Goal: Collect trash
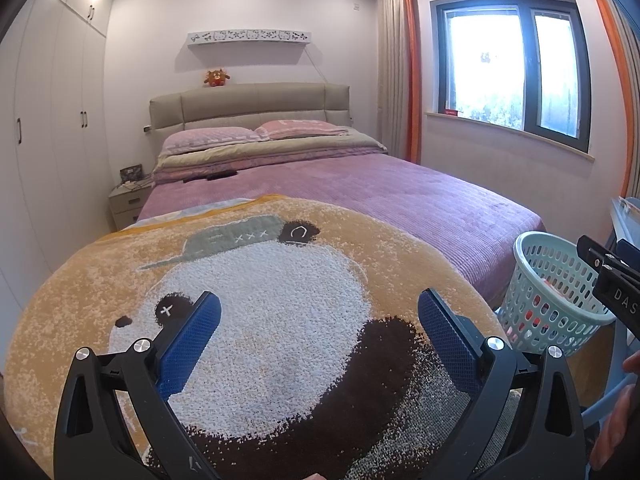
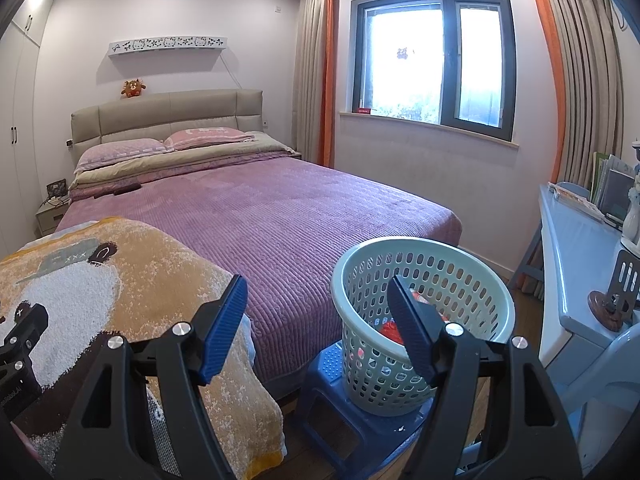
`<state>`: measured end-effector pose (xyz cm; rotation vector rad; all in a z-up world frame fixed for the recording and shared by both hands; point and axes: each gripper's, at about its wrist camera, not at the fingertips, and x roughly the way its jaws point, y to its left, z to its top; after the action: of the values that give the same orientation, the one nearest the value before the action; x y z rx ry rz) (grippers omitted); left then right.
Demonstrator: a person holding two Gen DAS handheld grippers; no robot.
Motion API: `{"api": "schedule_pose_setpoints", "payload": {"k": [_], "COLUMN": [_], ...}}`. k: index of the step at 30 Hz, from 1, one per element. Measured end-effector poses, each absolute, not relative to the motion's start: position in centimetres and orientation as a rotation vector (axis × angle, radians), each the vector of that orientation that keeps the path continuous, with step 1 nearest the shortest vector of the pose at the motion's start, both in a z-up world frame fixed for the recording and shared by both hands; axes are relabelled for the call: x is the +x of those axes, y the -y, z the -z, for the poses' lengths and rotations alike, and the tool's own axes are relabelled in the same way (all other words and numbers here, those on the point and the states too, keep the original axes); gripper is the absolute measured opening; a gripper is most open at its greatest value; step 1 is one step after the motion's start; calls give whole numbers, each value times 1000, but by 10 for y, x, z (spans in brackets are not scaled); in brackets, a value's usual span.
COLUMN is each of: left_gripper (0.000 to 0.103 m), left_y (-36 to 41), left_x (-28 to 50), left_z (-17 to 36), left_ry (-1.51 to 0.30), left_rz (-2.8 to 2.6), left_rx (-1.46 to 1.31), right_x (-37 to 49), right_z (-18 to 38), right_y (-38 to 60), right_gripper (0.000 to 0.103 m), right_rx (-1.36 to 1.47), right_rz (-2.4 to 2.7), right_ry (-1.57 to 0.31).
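Note:
A pale green perforated basket [image 2: 424,280] stands on a blue plastic stool [image 2: 352,408] at the foot of the bed, with red and white trash [image 2: 390,330] inside. It also shows at the right edge of the left wrist view [image 1: 556,292]. My right gripper [image 2: 316,328] is open and empty, between the bed corner and the basket. My left gripper [image 1: 320,336] is open and empty, above the panda blanket [image 1: 256,304]. No loose trash shows on the bed.
A bed with a purple cover [image 2: 288,216] fills the middle. A nightstand [image 1: 128,200] and white wardrobes [image 1: 48,120] are at the left. A light blue desk [image 2: 580,264] with books stands at the right, below curtains and a window [image 2: 436,64].

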<state>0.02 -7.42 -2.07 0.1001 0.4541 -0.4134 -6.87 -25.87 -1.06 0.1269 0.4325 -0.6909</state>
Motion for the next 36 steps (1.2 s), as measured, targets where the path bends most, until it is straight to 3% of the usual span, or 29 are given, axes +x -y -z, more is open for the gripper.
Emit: {"api": "schedule_pose_setpoints", "payload": {"k": [36], "left_gripper": [95], "left_y": [60], "left_x": [-19], "left_z": [-9], "left_ry": [-375], "left_rz": [319], "left_rx": [146], "right_x": [-83], "right_z": [-3], "right_y": [248], "right_gripper": [68], "right_rx": [111], "right_rz": [698], "right_ry": [-413]}}
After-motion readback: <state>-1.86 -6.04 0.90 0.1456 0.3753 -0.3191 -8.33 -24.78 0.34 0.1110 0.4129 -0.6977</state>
